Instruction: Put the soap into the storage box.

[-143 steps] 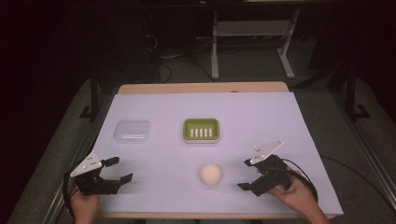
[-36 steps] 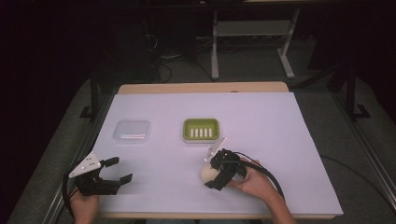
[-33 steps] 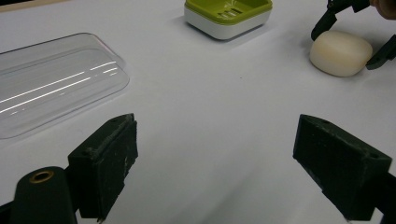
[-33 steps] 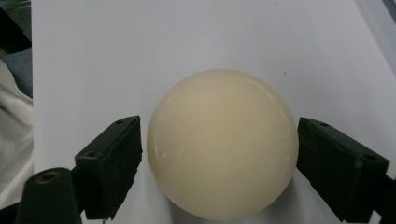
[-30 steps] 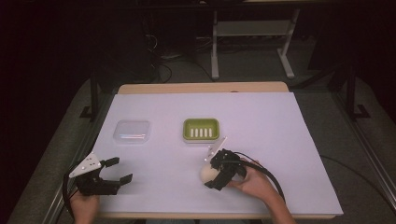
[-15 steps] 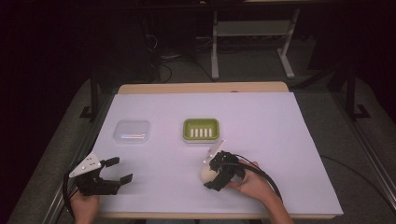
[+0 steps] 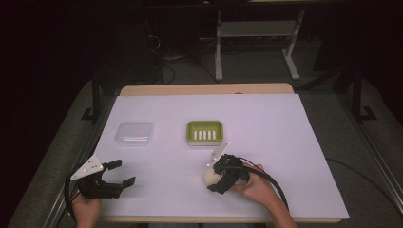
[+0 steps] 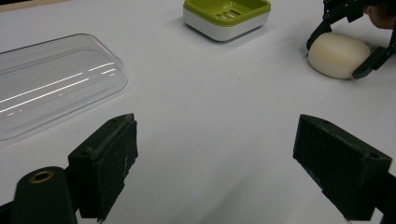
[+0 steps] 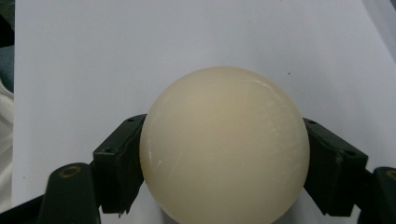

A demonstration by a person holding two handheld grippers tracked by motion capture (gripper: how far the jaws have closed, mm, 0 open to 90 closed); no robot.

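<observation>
**Soap between the right gripper's jaws on a white worktop**

The worktop point(image 7: 285, 142) is covered in plain white, with a strip of bare wood along its far edge. The room around it is dark; a metal stand point(image 7: 256, 42) and loose cables point(image 7: 166, 66) sit on the grey floor beyond.

The soap point(image 9: 224, 144) is a smooth, cream-coloured, rounded bar with faint scuffs on its skin. It lies on the worktop toward the near edge, just in front of the green dish point(image 7: 204, 132), which is slotted and sits on a white base. The right gripper point(image 7: 216, 175) has its jaws against the soap's two sides, closed on it.

The left gripper point(image 7: 121, 173) rests near the front left corner with its jaws spread wide and nothing between them. A clear lid point(image 7: 135, 133) lies beyond it, left of the dish.
</observation>
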